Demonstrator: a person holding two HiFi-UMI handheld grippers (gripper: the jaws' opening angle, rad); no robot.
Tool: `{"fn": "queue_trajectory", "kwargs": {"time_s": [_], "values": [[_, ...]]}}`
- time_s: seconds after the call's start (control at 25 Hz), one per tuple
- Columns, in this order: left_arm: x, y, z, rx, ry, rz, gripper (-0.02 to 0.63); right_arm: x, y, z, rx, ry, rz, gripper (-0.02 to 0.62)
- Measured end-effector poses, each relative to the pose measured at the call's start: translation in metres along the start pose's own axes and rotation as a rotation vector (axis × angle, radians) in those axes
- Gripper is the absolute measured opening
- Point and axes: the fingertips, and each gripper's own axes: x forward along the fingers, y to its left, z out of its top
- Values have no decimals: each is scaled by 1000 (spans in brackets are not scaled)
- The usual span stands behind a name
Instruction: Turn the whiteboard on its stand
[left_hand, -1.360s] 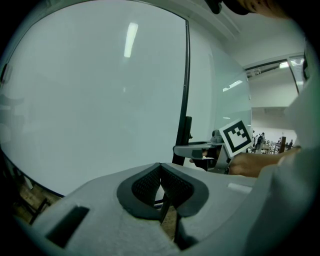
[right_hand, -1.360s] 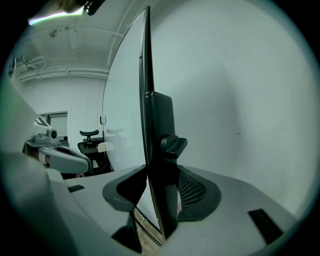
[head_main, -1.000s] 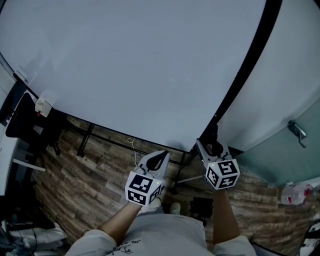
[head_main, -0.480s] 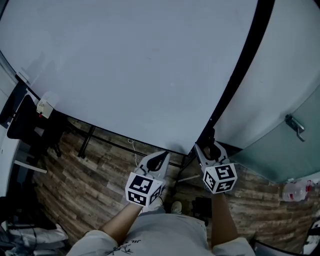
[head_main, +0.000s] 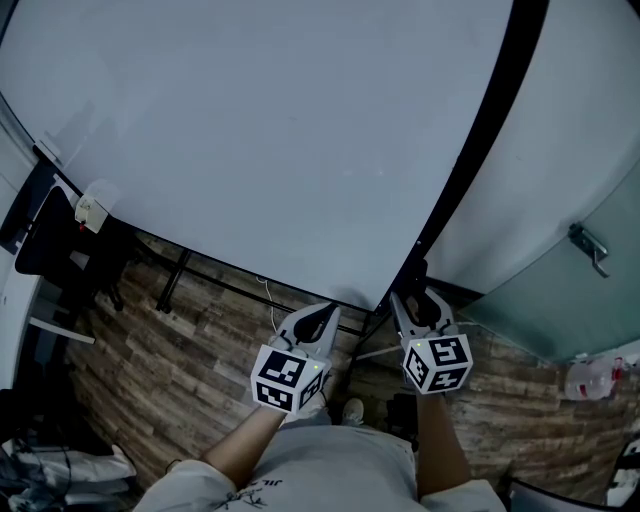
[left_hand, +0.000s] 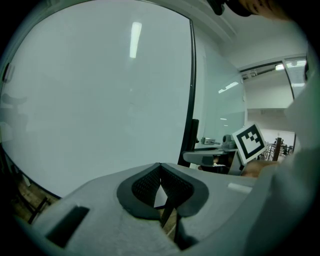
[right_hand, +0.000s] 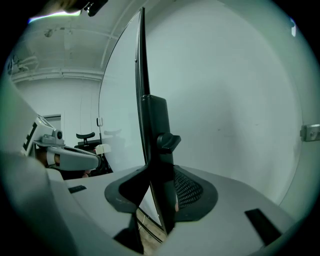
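Note:
The big whiteboard (head_main: 260, 140) fills the upper head view, and its black side frame (head_main: 480, 140) runs down to the right. My right gripper (head_main: 418, 300) sits at the frame's lower end. In the right gripper view the black post (right_hand: 155, 130) with its knob (right_hand: 169, 141) stands between the jaws of the right gripper (right_hand: 160, 200). These jaws are closing on the post, and I see no firm press. My left gripper (head_main: 318, 318) hangs below the board's bottom edge, apart from it. Its pads (left_hand: 161, 172) meet at the tips, so it is shut with nothing in it.
A black office chair (head_main: 50, 240) and a small white box (head_main: 92, 210) are at the left. The stand's black floor bars (head_main: 175, 280) cross the wooden floor (head_main: 180, 350). A glass door with a metal handle (head_main: 590, 250) is at the right, and a plastic bottle (head_main: 600, 375) lies below it.
My right gripper has shifted slightly down and left along the frame's lower end. The left gripper has stayed in place.

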Motion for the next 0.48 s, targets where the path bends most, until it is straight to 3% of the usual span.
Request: {"fn": "queue_trajectory", "kwargs": {"time_s": [0.48], "values": [[0, -15, 0, 12, 3, -17, 11, -37, 1, -10, 7, 0, 2, 147]]}}
